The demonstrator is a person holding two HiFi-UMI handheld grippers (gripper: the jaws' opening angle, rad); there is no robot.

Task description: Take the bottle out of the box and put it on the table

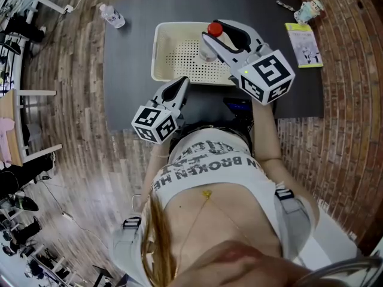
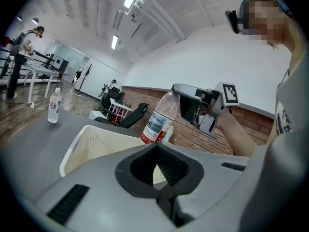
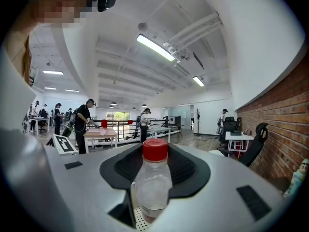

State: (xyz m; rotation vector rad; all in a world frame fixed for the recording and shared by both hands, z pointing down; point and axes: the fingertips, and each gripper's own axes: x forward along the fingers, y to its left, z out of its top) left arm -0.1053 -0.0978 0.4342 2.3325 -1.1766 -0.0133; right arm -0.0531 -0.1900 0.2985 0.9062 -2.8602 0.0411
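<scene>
A clear bottle [image 1: 209, 48] with a red cap stands upright over the right half of the cream perforated box [image 1: 160, 51] on the grey table [image 1: 128, 58]. My right gripper [image 1: 210, 40] is shut on the bottle's body. In the right gripper view the bottle [image 3: 152, 178] fills the space between the jaws of my right gripper [image 3: 154, 182], with the box floor [image 3: 140, 221] below. In the left gripper view the bottle [image 2: 161, 117] is gripped by the right gripper [image 2: 192, 108] above the box [image 2: 79, 146]. My left gripper [image 1: 179, 84] [image 2: 157, 170] is shut and empty at the box's near edge.
A second water bottle [image 1: 112, 15] [image 2: 54, 106] stands on the table's far left corner. A yellow booklet [image 1: 304, 43] and a small patterned cup [image 1: 310, 9] lie at the far right. Wooden floor surrounds the table. People and desks are seen far behind.
</scene>
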